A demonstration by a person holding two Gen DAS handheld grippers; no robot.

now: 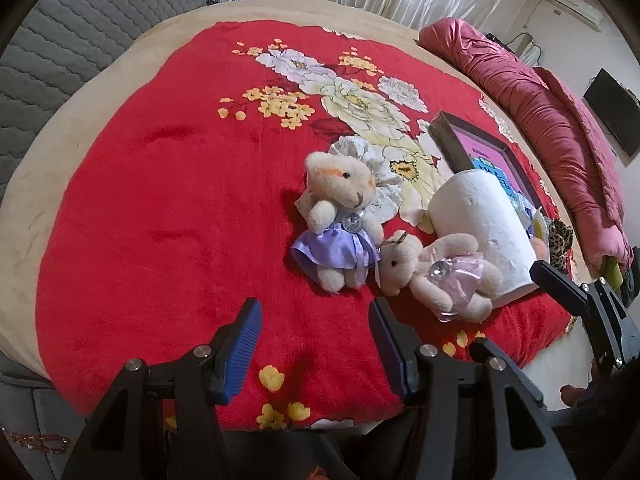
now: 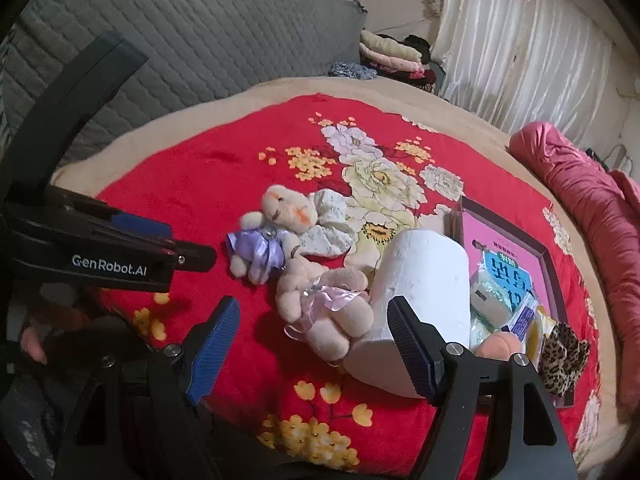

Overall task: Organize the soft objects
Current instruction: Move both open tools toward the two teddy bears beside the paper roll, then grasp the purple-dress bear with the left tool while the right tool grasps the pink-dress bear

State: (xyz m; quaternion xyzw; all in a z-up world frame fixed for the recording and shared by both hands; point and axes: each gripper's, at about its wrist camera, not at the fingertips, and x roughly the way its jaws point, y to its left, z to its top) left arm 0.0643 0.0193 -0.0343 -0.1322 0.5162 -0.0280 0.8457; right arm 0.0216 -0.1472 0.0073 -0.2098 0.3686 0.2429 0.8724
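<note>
Two grippers are hovering released, empty, at the lower frame: left gripper [image 1: 316,344], right gripper [image 2: 314,348]. Beyond, mid-frame on the red bed blanket [image 1: 160,200], pink-dressed bear [image 2: 320,304] and purple-dressed bear [image 2: 272,232] are lying untouched. Probably approaching; next, closing on the nearer pink bear.

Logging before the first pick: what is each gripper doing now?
Left gripper: open, holding nothing.
Right gripper: open, holding nothing.

Bed w/ red floral blanket [image 1: 160,200], grey quilted headboard [image 2: 200,32], white curtains [image 2: 520,48], wall TV [image 1: 612,116].
</note>
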